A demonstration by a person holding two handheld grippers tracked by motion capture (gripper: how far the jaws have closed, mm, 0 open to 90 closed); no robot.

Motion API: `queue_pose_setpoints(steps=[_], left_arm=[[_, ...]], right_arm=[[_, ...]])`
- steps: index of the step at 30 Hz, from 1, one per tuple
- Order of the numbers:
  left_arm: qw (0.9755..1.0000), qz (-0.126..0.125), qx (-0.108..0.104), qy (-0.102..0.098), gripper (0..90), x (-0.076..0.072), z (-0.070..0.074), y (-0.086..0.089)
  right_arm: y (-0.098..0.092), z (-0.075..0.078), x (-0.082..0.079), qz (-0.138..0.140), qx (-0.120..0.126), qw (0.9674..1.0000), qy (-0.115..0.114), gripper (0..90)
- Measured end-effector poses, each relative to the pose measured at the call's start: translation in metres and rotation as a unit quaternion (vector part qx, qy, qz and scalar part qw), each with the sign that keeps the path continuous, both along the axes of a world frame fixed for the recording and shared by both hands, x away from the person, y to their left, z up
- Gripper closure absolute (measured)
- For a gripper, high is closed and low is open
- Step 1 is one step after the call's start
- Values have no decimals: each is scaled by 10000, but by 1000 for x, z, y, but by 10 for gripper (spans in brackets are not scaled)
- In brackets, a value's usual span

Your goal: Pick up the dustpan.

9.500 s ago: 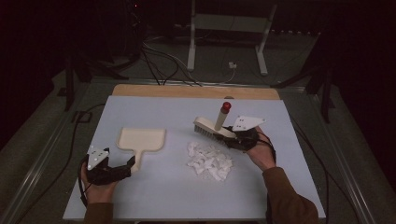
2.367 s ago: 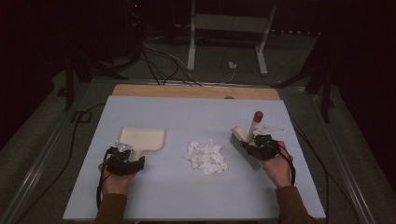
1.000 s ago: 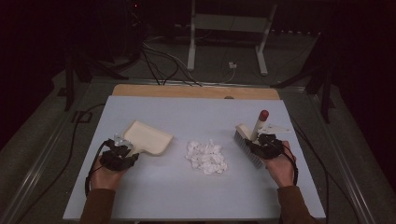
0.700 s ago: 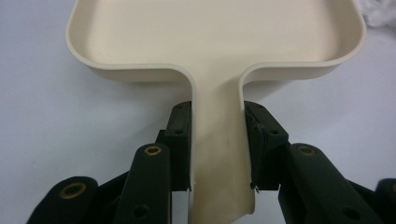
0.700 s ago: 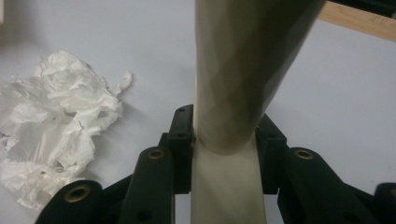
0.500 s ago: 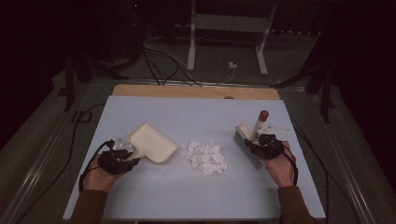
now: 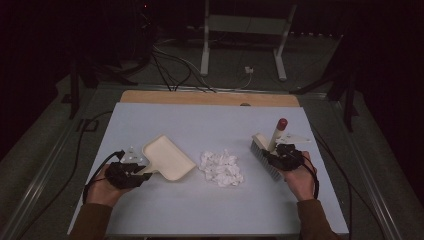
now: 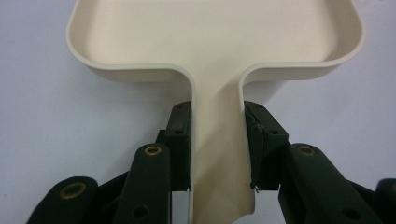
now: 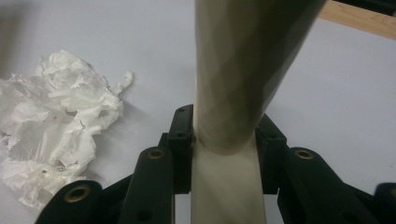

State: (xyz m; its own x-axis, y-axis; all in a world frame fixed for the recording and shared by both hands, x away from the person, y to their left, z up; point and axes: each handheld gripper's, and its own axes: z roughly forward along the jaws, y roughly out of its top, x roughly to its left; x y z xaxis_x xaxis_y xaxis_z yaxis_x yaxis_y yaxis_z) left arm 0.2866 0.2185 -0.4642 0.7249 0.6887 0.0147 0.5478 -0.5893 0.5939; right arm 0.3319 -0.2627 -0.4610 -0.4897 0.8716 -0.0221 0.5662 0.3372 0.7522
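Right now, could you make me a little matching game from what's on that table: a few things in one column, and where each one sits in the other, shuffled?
Things:
1. dustpan
2. brush
3. crumpled paper
4. wooden strip

Places:
A. along the far edge of the table
B. loose in the middle, between the two tools
C. handle clamped in the left gripper
D. handle clamped in the right gripper, red tip pointing up

Pairs: 1-C, 2-D, 3-B, 4-A
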Motion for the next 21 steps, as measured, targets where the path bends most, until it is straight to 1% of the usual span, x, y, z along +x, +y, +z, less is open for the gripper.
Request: queue_pose_setpoints(steps=[4, 6, 8, 11, 15, 18, 21], left_arm=[[9998, -187, -31, 1, 670, -2, 1, -1], [9996, -285, -13, 7, 670, -3, 2, -2], [9993, -368, 49, 35, 670, -3, 2, -3], [9989, -467, 47, 74, 671, -4, 2, -3], [9982, -597, 46, 92, 670, -4, 2, -4], [9975, -705, 1, 100, 670, -5, 2, -5], [9966, -819, 28, 111, 670, -5, 3, -7]], right_arm=[[0, 0, 0, -6, 6, 10000, 1, 673], [-1, 0, 0, -6, 11, 10000, 5, 673], [-1, -1, 0, -6, 2, 10000, 4, 673], [-1, -1, 0, -11, 3, 10000, 8, 673], [-1, -1, 0, -21, 4, 10000, 6, 673], [-1, -1, 0, -19, 0, 10000, 14, 673], [0, -1, 0, -19, -4, 10000, 16, 673]])
